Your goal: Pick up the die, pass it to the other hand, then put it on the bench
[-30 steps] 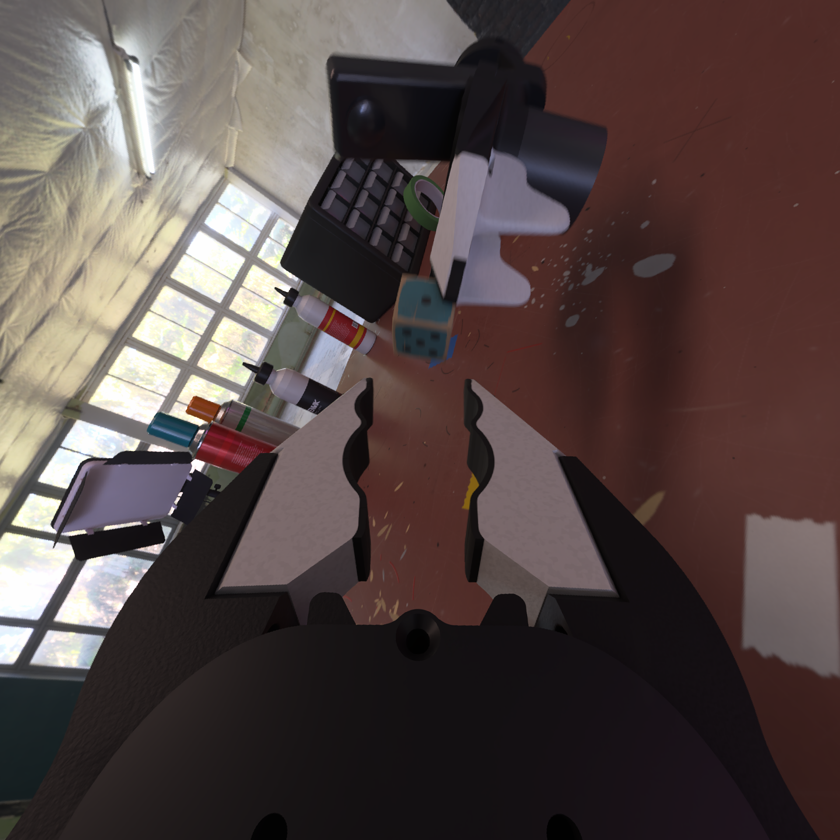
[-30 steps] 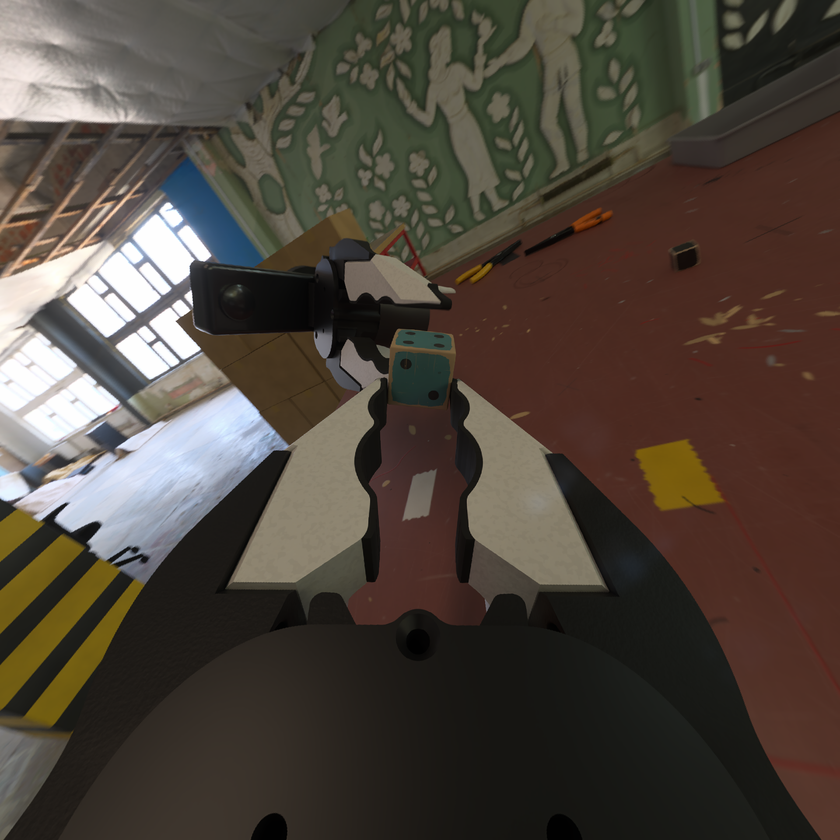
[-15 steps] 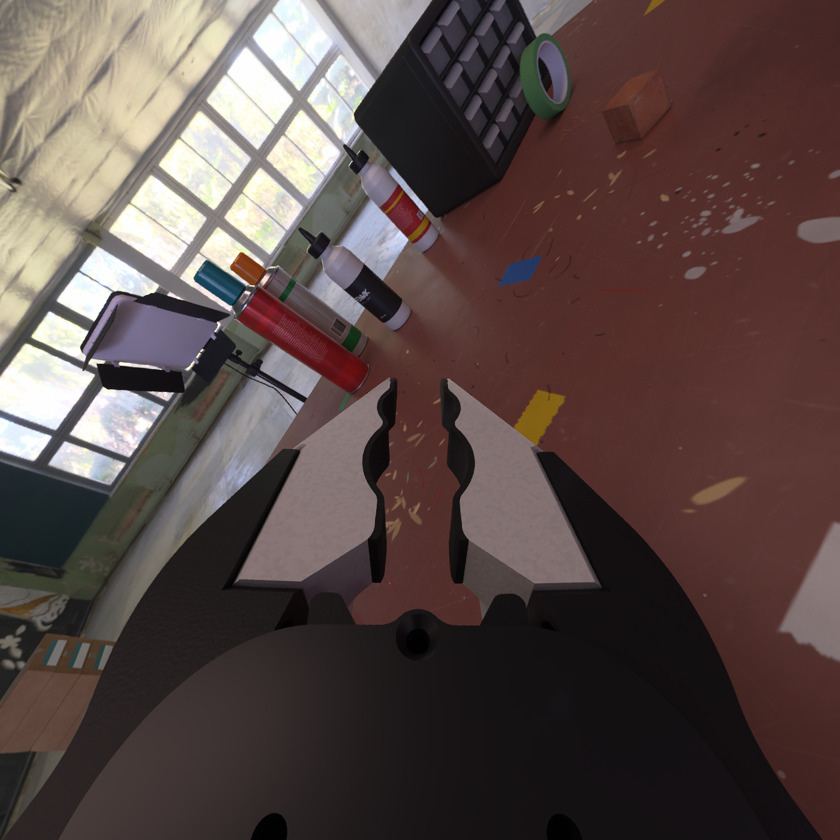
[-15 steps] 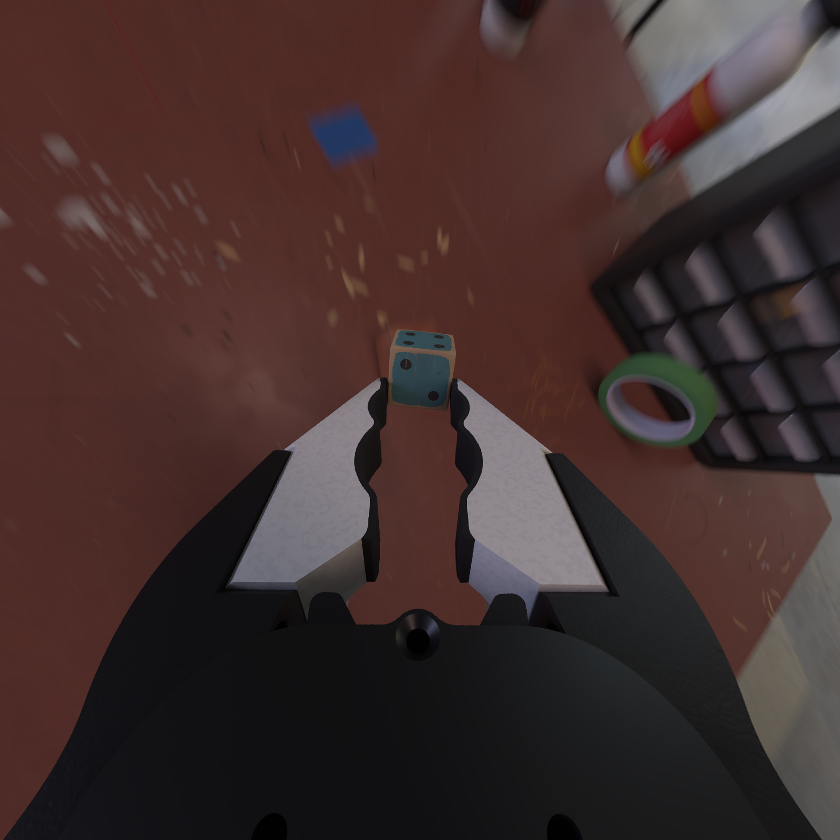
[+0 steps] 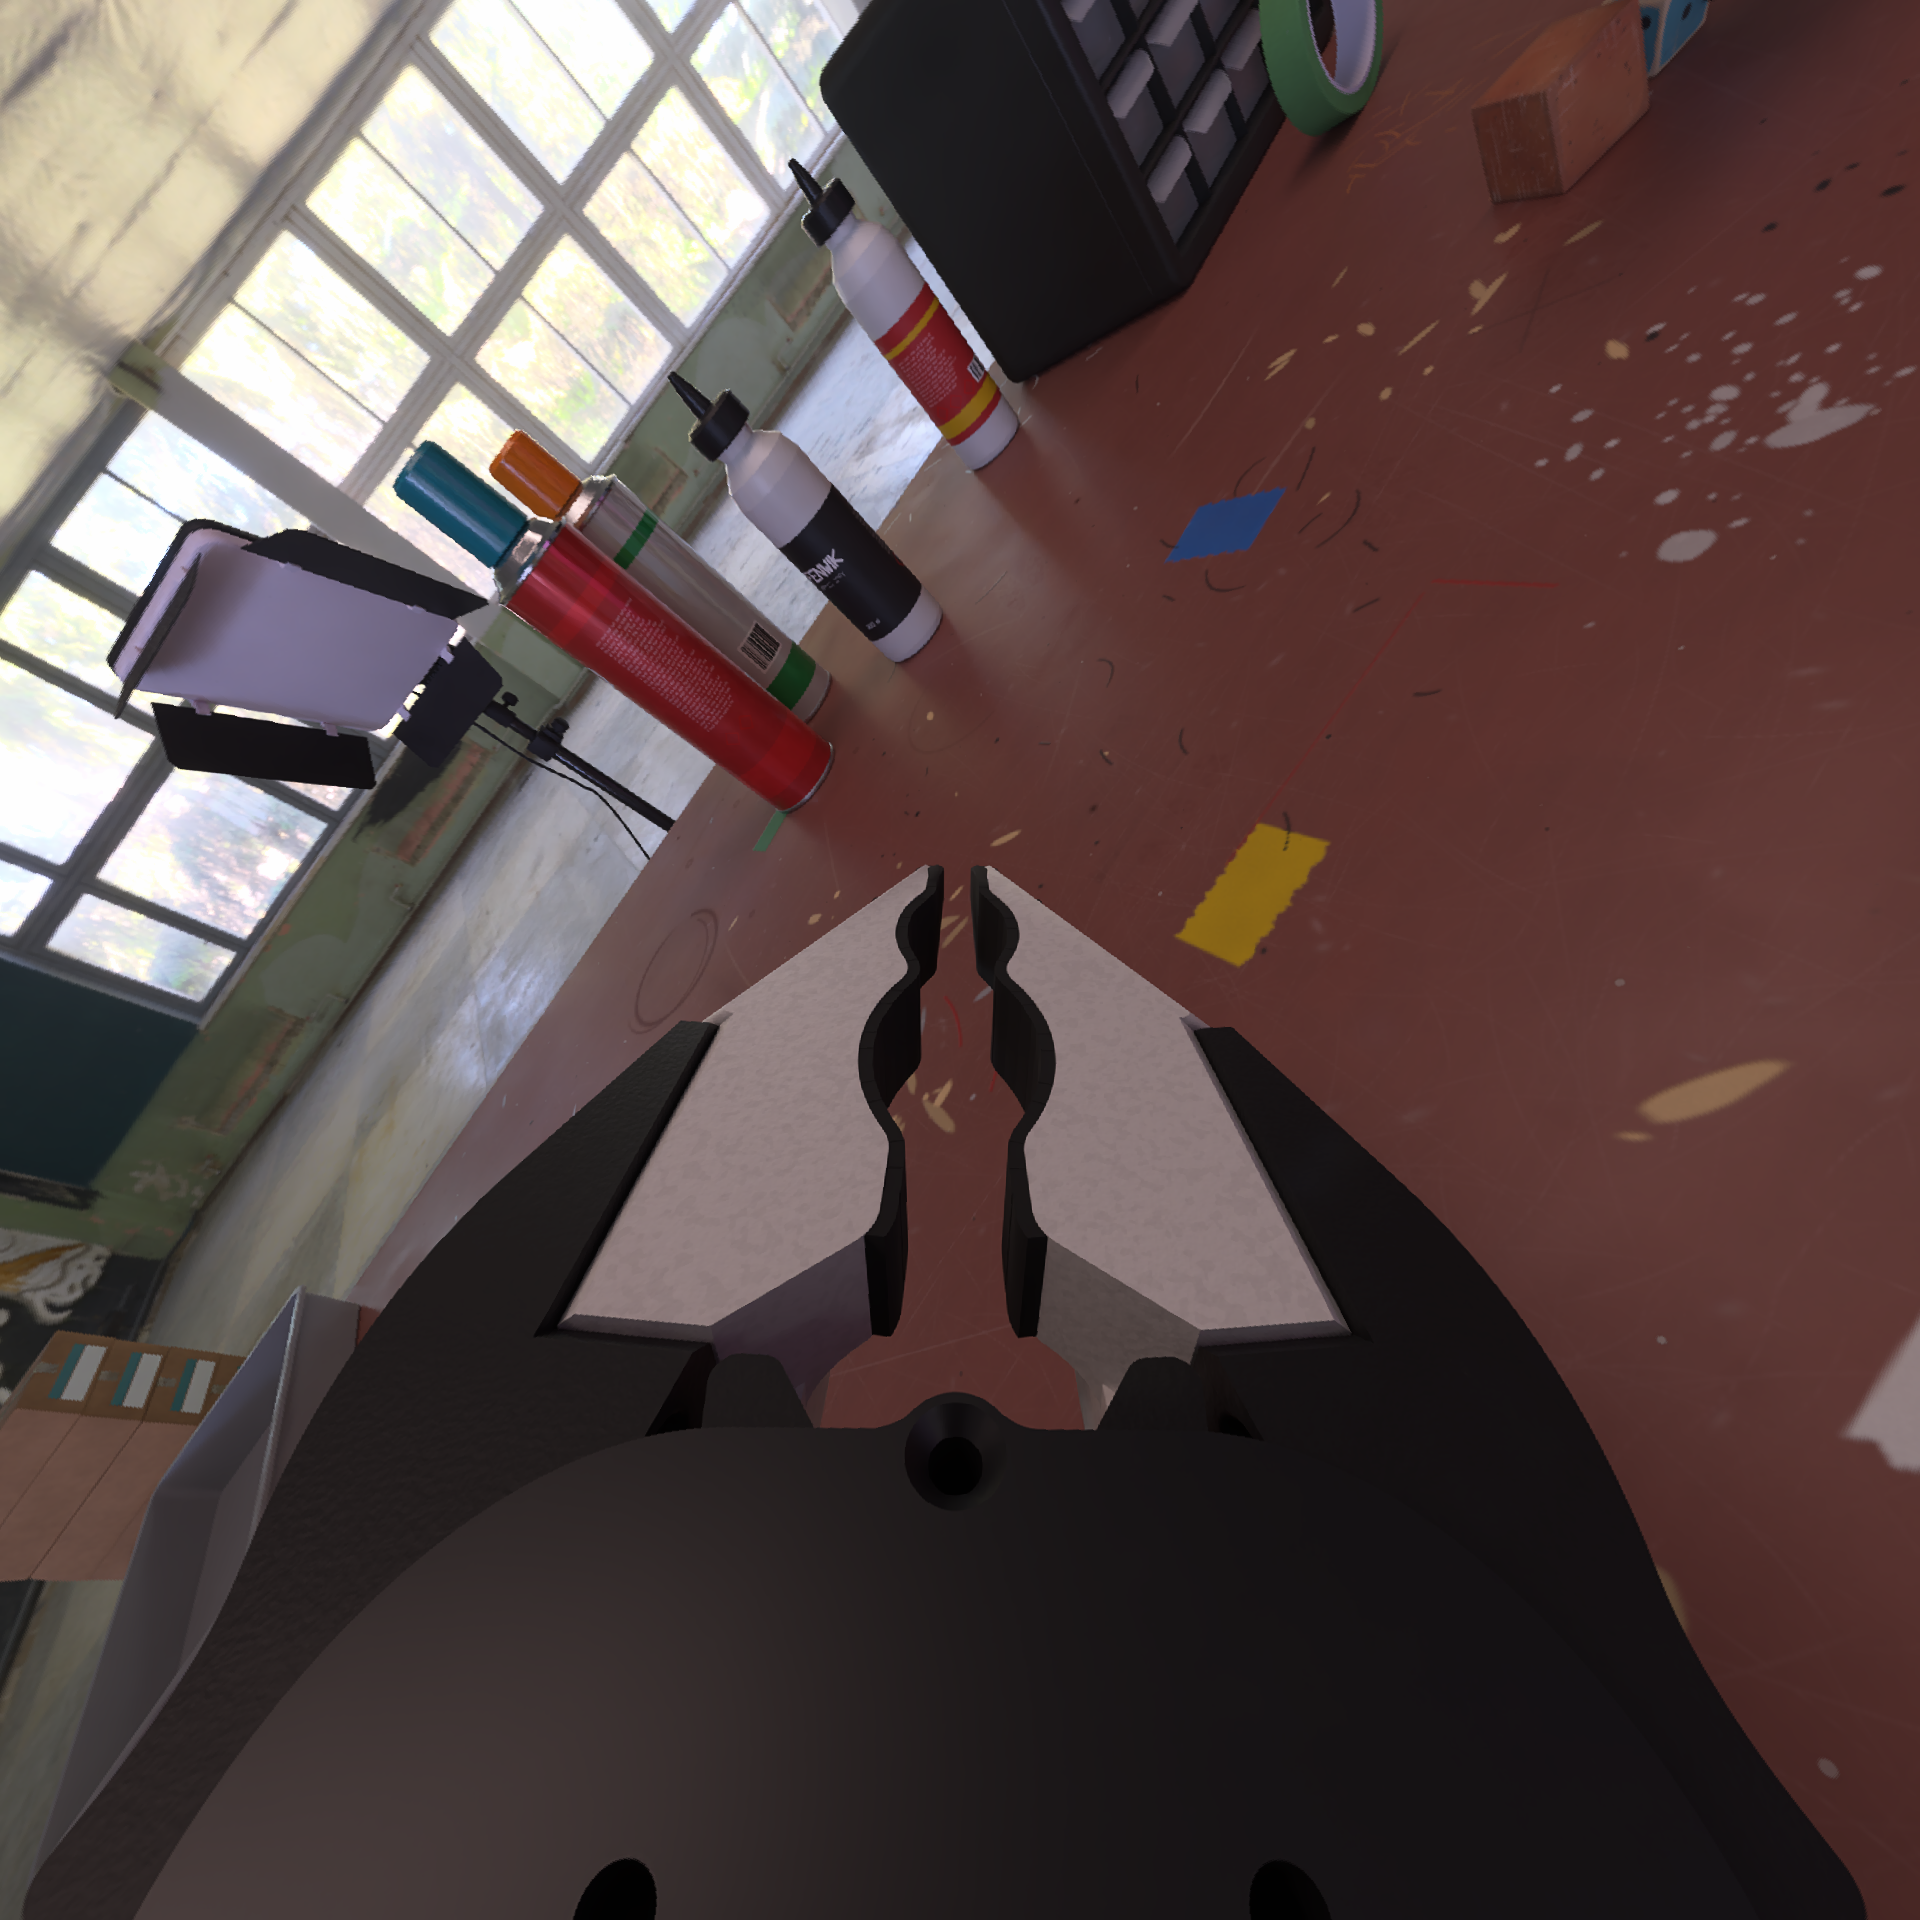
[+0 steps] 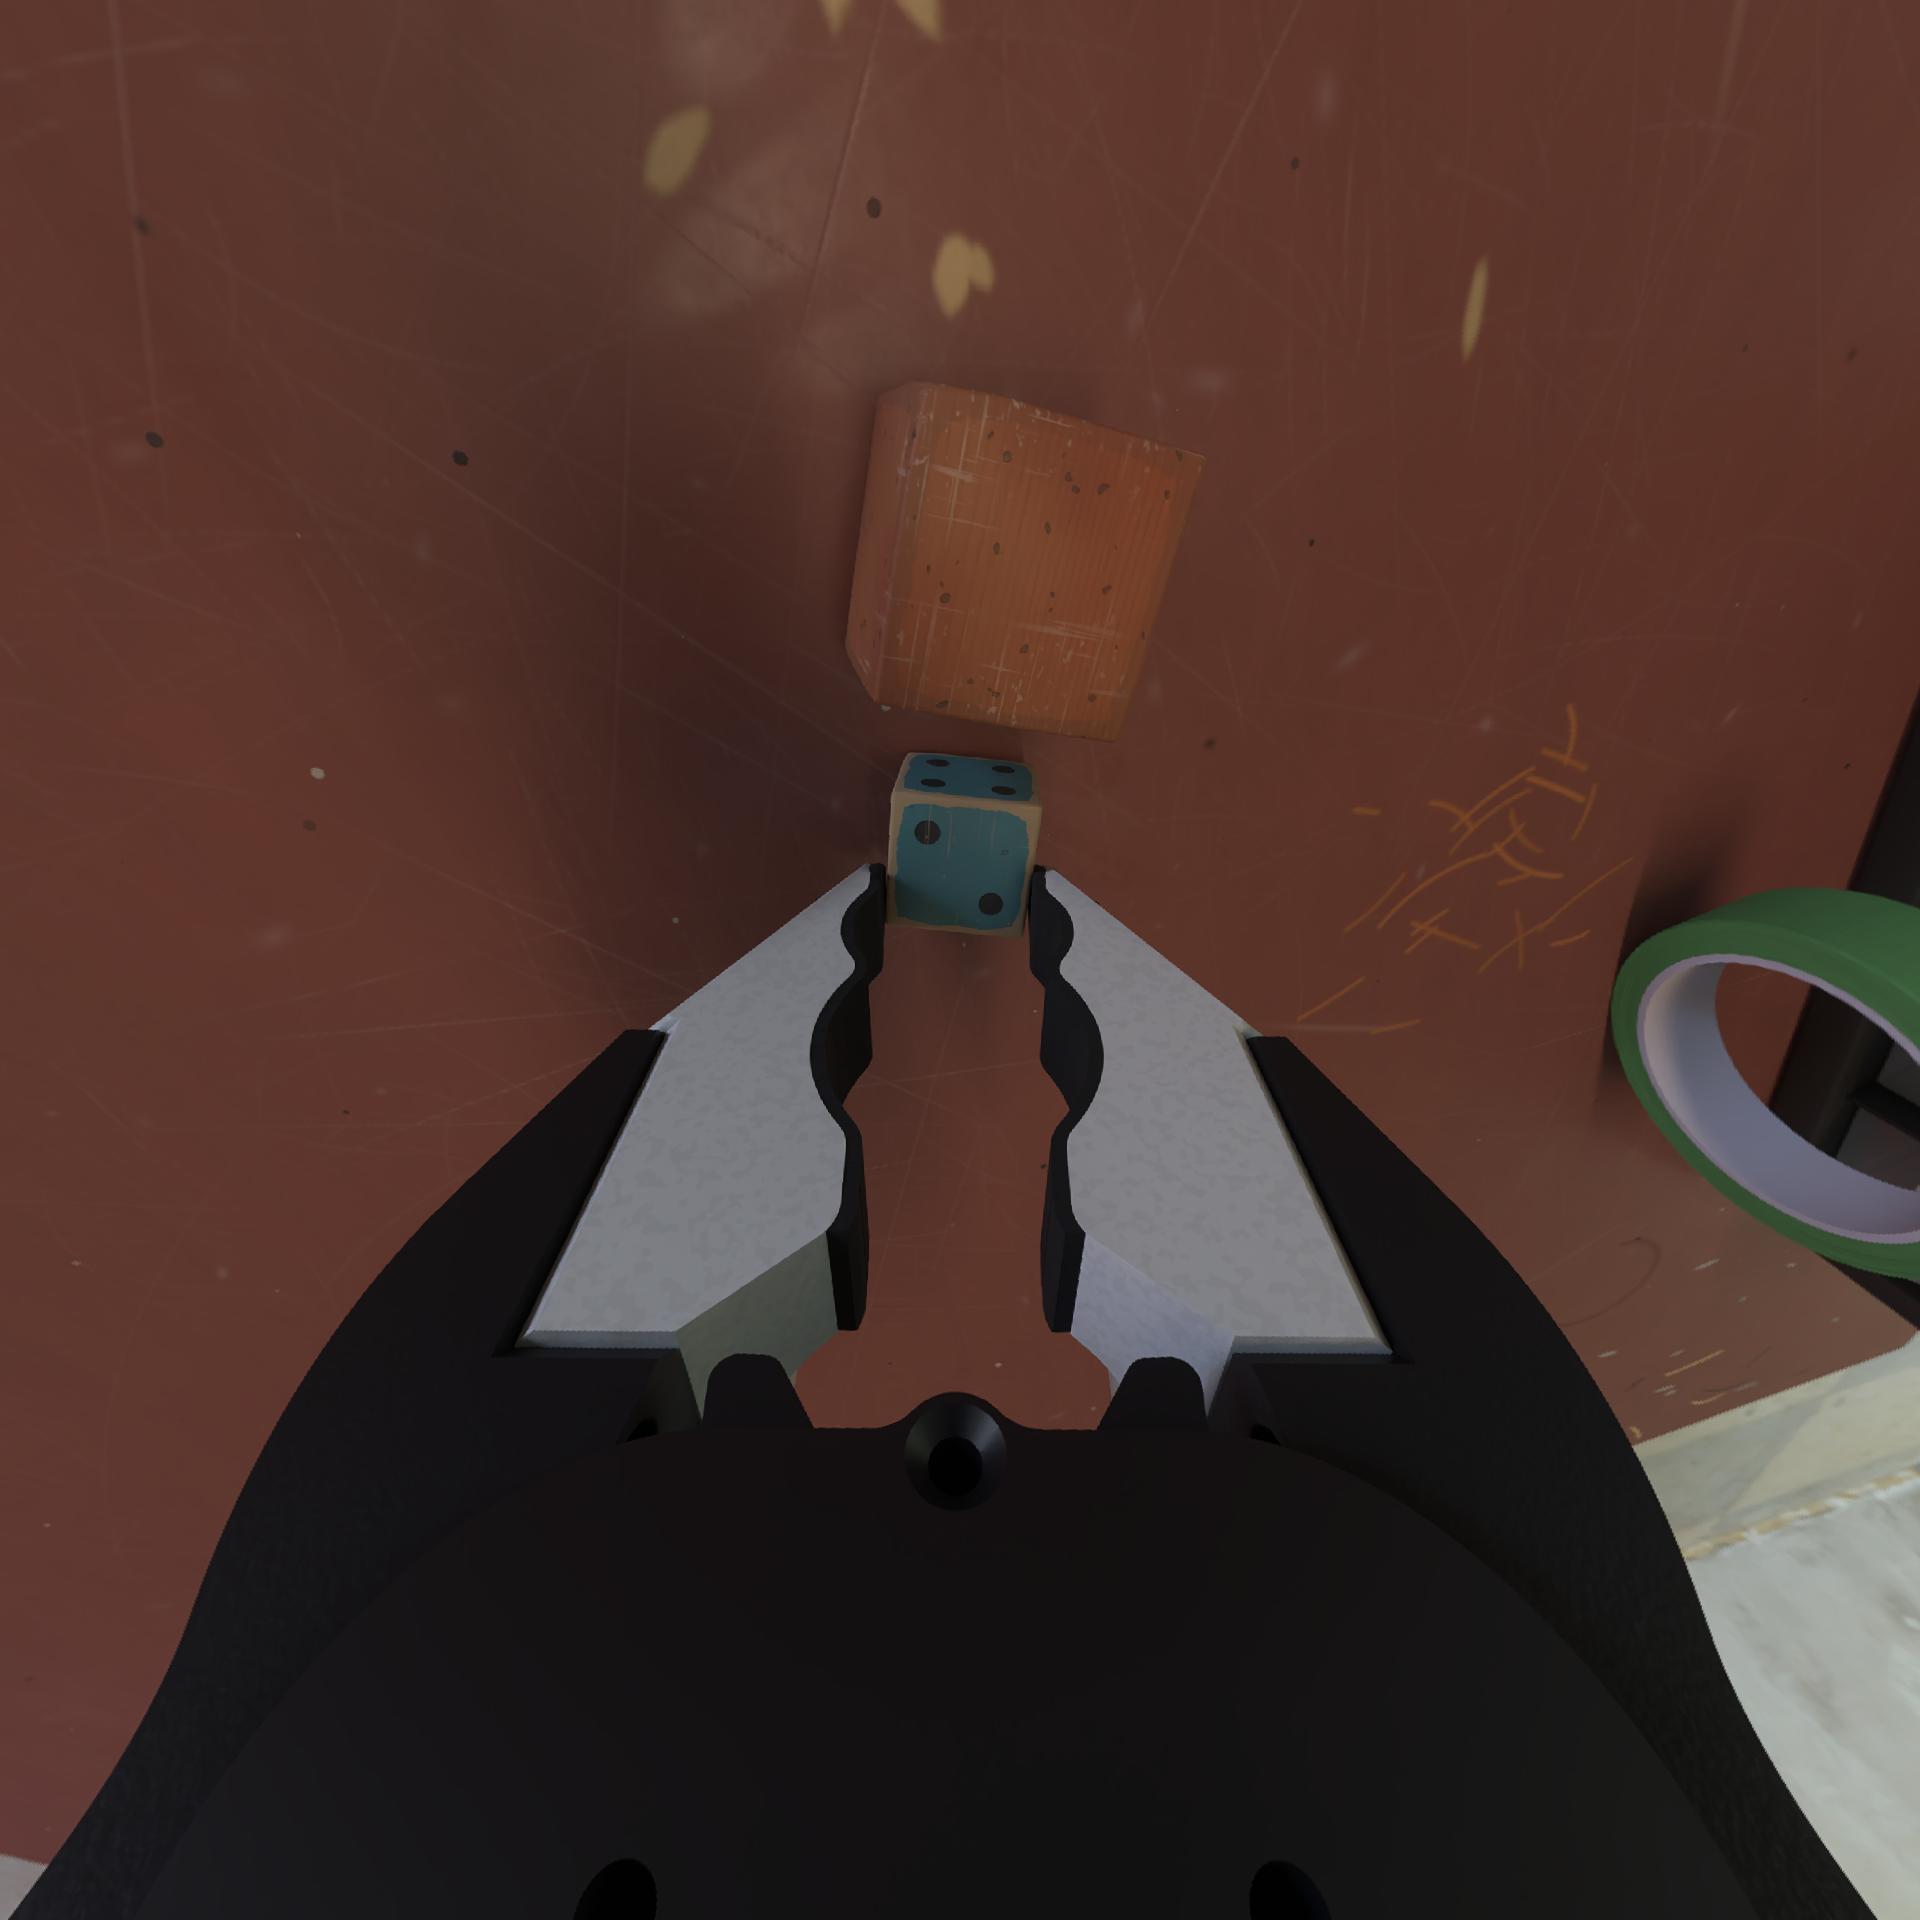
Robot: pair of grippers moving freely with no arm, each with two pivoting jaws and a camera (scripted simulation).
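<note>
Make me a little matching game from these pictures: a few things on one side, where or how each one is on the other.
Things:
1. die
2. orange block
3. green tape roll
4. left tongs

Places or states:
A. leaning by the black drawer cabinet
B. nearly closed, holding nothing
C. pinched at the tips of the right tongs
D. lying on the bench just beyond the die

Pairs: 1-C, 2-D, 3-A, 4-B
</note>
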